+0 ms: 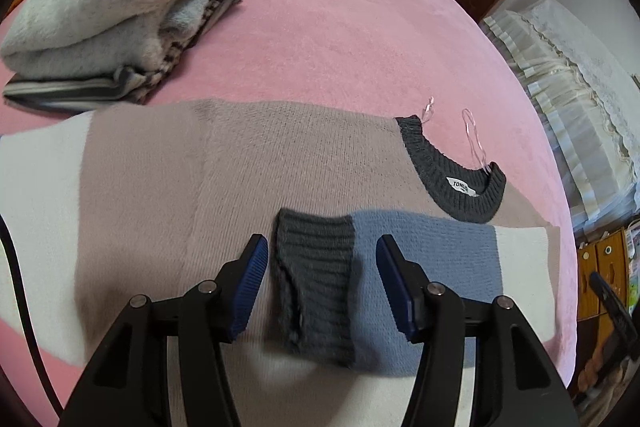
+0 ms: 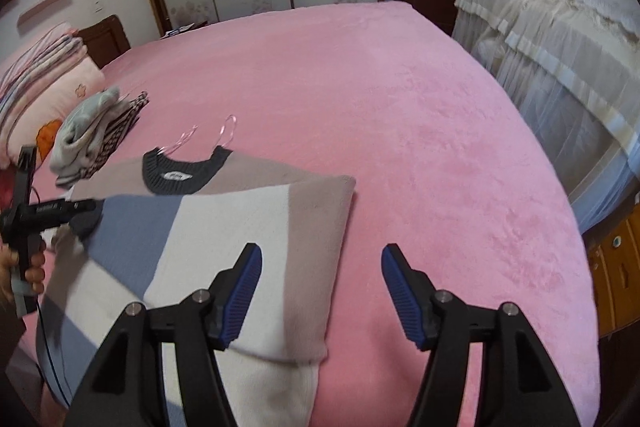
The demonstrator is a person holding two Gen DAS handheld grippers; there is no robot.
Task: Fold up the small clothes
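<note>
In my left wrist view, the stack of folded clothes [image 1: 120, 11] sits in the upper left of the frame on the pink bed [image 1: 340, 27], well apart from my work. Below it the sweater [image 1: 240, 163] lies flat across the middle of the frame, banded white, taupe and blue, its dark ribbed collar [image 1: 452, 171] at centre right with a white label inside. A sleeve is folded over the body, and its dark cuff [image 1: 316, 279] lies directly between the fingers of my left gripper [image 1: 322, 247] at the bottom centre. My jaws stand apart on either side of the cuff, the blue pads clear of it, holding nothing.

In my right wrist view, my left hand [image 2: 30, 267] shows at the left edge, gripping the handle of the other tool over the sweater's cuff end. The folded pile [image 2: 92, 135] is at middle left, and the collar [image 2: 186, 171] just right of it. The sweater [image 2: 224, 227] fills the lower left, its folded edge ending just under the left finger of my right gripper [image 2: 322, 255]. Those jaws are spread wide and empty; between them lies mostly bare pink bed [image 2: 440, 147], the sweater reaching only the left side of the gap.
</note>
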